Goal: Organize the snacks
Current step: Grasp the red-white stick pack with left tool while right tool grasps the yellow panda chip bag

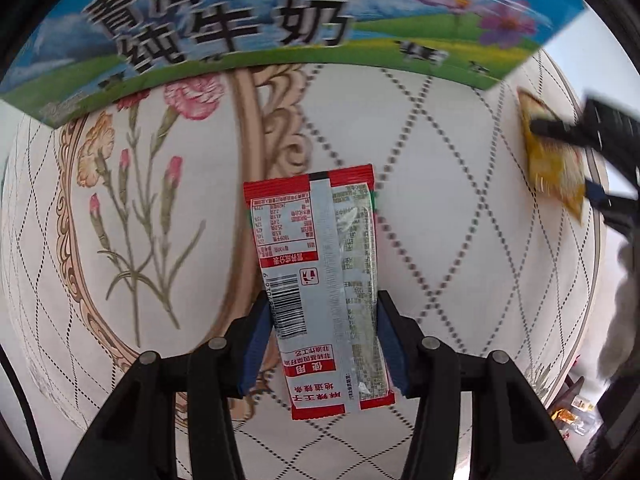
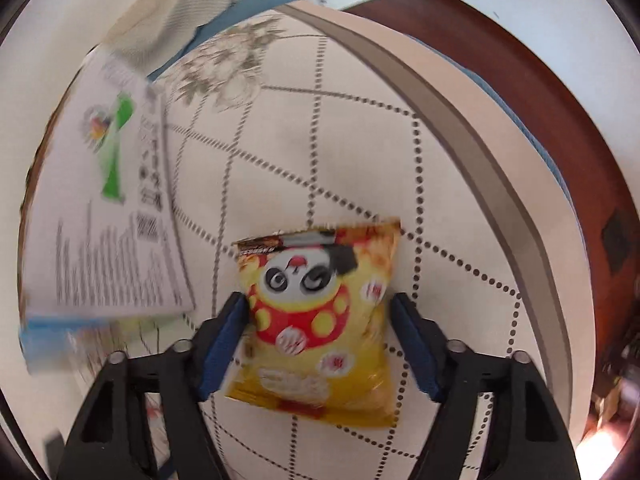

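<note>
Red-edged snack packet (image 1: 320, 280) pinched by left gripper (image 1: 320, 344); right gripper (image 2: 320, 340) clamps yellow panda bag (image 2: 320, 320)

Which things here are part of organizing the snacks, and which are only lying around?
Part of the job:
- red snack packet, in the left gripper
- yellow panda snack bag, in the right gripper
- milk carton box, perhaps where the snacks go

Just lying about:
- patterned tablecloth
- loose wrappers beyond the table edge

Motion blurs the yellow snack bag (image 2: 320, 320) and the milk carton's (image 2: 108, 216) fine print beyond reading.
</note>
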Demonstrator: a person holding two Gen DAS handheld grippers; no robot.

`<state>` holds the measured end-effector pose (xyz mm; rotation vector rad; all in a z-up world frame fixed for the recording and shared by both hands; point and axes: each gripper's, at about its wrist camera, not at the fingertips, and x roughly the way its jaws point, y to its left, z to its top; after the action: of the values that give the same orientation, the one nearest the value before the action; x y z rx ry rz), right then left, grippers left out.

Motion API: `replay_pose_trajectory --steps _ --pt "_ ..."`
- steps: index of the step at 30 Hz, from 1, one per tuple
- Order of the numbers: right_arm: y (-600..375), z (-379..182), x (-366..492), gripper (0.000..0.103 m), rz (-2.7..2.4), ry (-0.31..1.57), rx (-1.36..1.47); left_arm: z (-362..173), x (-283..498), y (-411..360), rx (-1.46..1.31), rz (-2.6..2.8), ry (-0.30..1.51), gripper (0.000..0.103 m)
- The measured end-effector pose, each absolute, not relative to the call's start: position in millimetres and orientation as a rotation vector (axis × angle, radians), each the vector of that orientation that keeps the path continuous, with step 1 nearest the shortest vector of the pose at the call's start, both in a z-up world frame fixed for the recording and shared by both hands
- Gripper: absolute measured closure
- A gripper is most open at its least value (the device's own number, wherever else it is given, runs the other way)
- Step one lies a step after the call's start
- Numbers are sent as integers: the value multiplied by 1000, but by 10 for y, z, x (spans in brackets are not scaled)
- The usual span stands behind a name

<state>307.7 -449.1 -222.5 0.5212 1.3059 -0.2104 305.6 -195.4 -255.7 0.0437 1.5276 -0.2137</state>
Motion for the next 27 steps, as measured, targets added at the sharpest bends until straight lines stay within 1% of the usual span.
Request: replay_pose_trajectory --steps 4,8,10,13,15,19,23,25,27 --pt "-4048 -2195 2747 33 -75 1346 313 -2529 3052 -1662 33 -226 1540 55" --pt "-3653 -2194 2325 33 21 1386 208 -2548 3038 -1553 42 -250 1554 55" --pt "-3566 -2194 2183 33 30 1393 203 -2600 2918 -1268 47 -257 1562 55" --pt "-3506 -2225 2071 32 10 1408 213 -2659 2737 -1362 70 -275 1578 54" --pt "-3530 -2247 2066 31 -4 1425 262 -2696 2708 -1361 66 -289 1602 49" --pt "-3521 -2223 2129 22 -3 1427 272 -2842 2774 -1201 12 -302 1638 46" --pt "-3433 -2236 2220 20 -21 1443 263 -2918 2795 -1036 -1 -307 1634 46" --pt "-3438 -2275 2284 20 -42 1442 286 -3046 2783 -1100 -3 -307 1625 46" --pt "-3473 -2330 2303 20 -62 1440 316 -3020 2733 -1096 -12 -308 1611 51"
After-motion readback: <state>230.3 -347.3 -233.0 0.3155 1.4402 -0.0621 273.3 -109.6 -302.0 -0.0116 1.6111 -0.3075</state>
